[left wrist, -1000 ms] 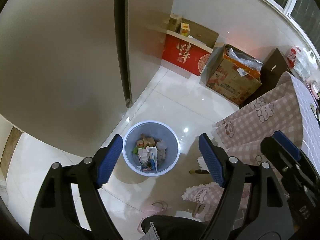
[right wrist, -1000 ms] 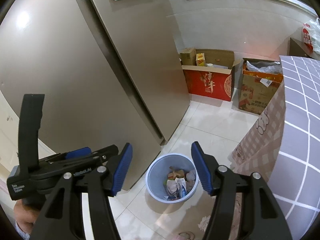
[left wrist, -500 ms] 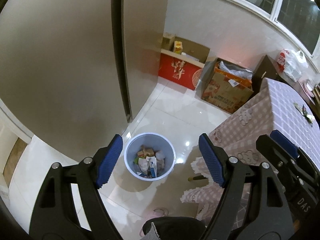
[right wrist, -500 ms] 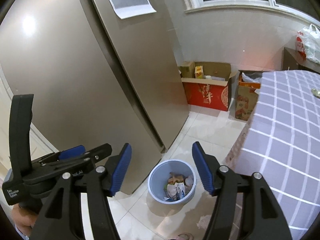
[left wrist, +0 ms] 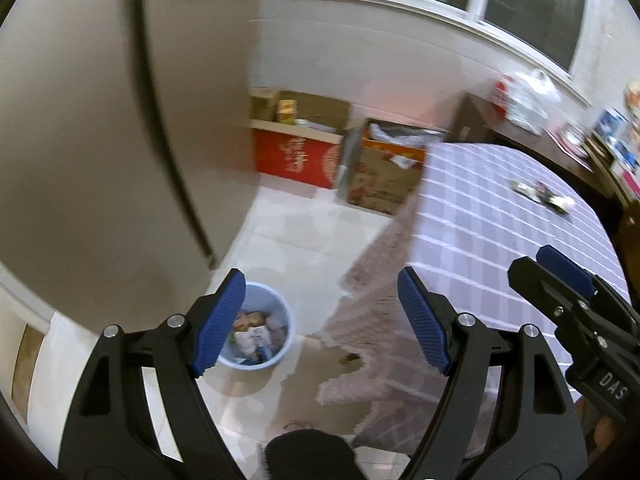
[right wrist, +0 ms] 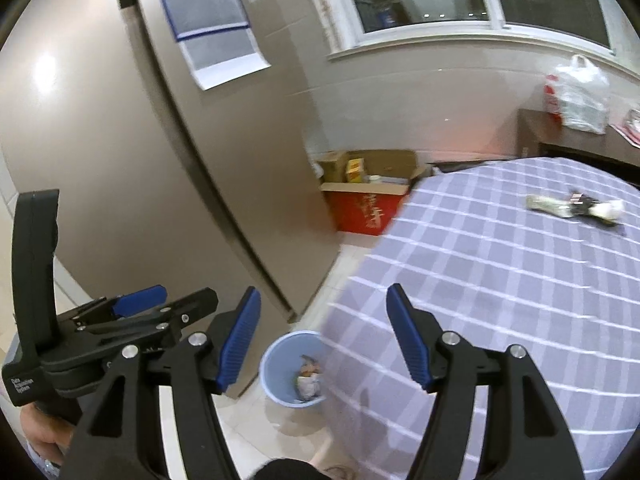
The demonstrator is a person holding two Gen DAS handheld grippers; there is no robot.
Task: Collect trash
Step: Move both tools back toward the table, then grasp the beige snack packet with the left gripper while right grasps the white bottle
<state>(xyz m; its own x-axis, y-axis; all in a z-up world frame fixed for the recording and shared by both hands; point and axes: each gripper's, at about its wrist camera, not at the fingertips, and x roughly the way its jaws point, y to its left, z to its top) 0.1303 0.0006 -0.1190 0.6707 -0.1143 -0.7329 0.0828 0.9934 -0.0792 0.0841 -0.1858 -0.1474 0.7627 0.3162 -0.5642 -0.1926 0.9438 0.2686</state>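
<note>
Both jaws gape empty, left gripper (left wrist: 320,316) and right gripper (right wrist: 322,336) facing wrappers (right wrist: 574,209) littering the bench (right wrist: 500,280).

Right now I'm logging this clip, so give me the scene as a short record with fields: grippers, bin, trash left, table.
left gripper: open, holding nothing
right gripper: open, holding nothing
bin: light blue, on the floor by the table, holds wrappers and paper
trash left: small pile of wrappers on the far part of the table
table: checked purple cloth
</note>
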